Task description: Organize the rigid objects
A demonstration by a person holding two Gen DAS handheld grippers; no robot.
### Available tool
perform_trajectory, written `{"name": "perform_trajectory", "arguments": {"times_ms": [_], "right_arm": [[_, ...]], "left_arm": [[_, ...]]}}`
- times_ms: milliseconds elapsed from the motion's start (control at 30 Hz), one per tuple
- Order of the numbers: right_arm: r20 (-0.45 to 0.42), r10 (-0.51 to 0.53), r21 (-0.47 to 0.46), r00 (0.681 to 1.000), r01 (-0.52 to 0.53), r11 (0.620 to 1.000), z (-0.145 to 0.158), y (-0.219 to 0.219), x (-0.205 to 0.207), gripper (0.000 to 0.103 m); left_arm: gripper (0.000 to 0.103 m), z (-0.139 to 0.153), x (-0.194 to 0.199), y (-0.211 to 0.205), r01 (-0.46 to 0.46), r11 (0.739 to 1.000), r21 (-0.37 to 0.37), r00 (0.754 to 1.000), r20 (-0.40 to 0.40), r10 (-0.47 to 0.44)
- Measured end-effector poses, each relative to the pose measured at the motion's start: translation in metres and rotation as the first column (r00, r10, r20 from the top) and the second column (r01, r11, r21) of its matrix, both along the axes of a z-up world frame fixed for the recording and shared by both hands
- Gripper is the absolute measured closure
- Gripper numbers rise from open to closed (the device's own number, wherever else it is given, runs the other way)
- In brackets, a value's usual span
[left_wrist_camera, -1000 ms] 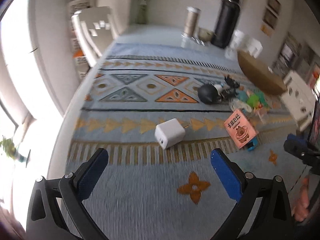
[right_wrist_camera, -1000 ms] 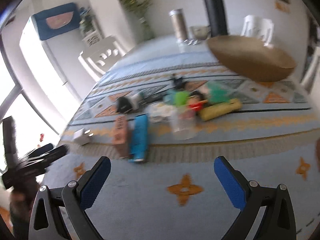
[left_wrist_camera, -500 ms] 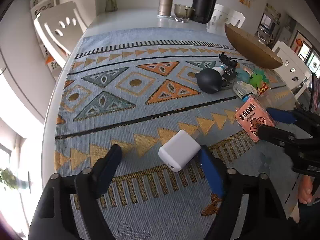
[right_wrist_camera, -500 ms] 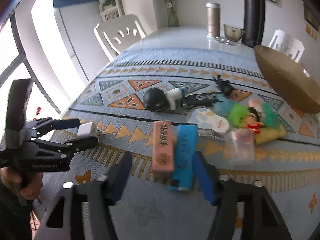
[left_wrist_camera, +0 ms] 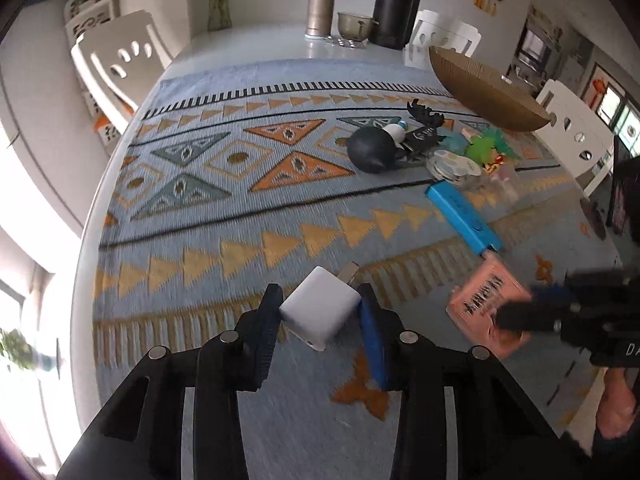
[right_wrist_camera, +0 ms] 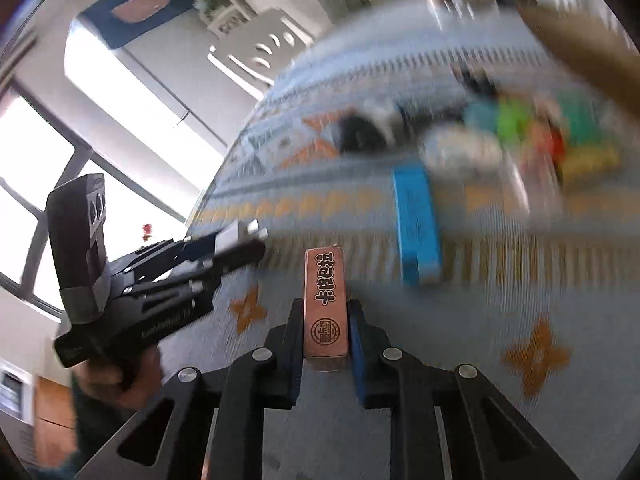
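Observation:
My left gripper is shut on a white charger cube with its metal prongs pointing away, held just above the patterned cloth. My right gripper is shut on a pink box with black characters, held on its narrow edge. The pink box also shows in the left wrist view at the right, between the right gripper's fingers. A blue box lies flat on the cloth beyond it and shows blurred in the right wrist view.
A heap of items lies further back: a black round object, a black figure, a round tin and green and teal toys. A brown woven bowl stands at the back right. A flask, cup and black bottle stand at the far edge.
Both grippers have shut: the left on the white charger, the right on the pink box. Both objects are lifted and drawn back toward the near edge. The blue box stays on the cloth.

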State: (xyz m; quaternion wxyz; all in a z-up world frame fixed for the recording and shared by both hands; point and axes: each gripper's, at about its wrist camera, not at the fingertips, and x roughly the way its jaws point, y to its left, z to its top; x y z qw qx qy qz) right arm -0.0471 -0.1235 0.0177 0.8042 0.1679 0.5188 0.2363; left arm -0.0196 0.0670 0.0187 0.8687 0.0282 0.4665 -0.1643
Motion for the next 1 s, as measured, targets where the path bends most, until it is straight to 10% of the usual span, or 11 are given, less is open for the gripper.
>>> {"name": "perform_trajectory", "arguments": {"times_ms": [133, 400, 633, 700, 767, 1000], "right_arm": [[0.003, -0.050, 0.020, 0.999, 0.050, 0.999, -0.003, -0.020, -0.017, 0.082], [0.103, -0.054, -0.188, 0.993, 0.073, 0.979, 0.006, -0.014, -0.031, 0.023], [0.185, 0.030, -0.427, 0.982, 0.053, 0.903, -0.006, 0.032, -0.031, 0.023], [0.226, 0.041, -0.470, 0.973, 0.072, 0.880, -0.007, 0.038, -0.034, 0.042], [0.233, 0.049, -0.463, 0.971, 0.066, 0.884, -0.005, 0.039, -0.033, 0.061], [0.241, 0.001, -0.328, 0.971, 0.081, 0.941, 0.010, 0.004, -0.035, 0.063]], "left_arm": [[0.068, -0.001, -0.013, -0.008, 0.002, 1.000, -0.015, 1.000, 0.001, -0.002], [0.068, 0.004, -0.023, -0.020, 0.018, 1.000, -0.001, 1.000, 0.017, -0.017], [0.068, 0.011, -0.026, -0.027, 0.015, 1.000, 0.022, 0.999, 0.034, -0.015], [0.068, 0.014, -0.027, -0.029, 0.009, 1.000, 0.030, 0.999, 0.044, -0.011], [0.068, 0.017, -0.028, -0.031, 0.005, 0.999, 0.032, 0.999, 0.054, -0.007], [0.068, 0.037, -0.025, -0.049, 0.019, 0.999, 0.050, 0.995, 0.093, -0.024]]}}
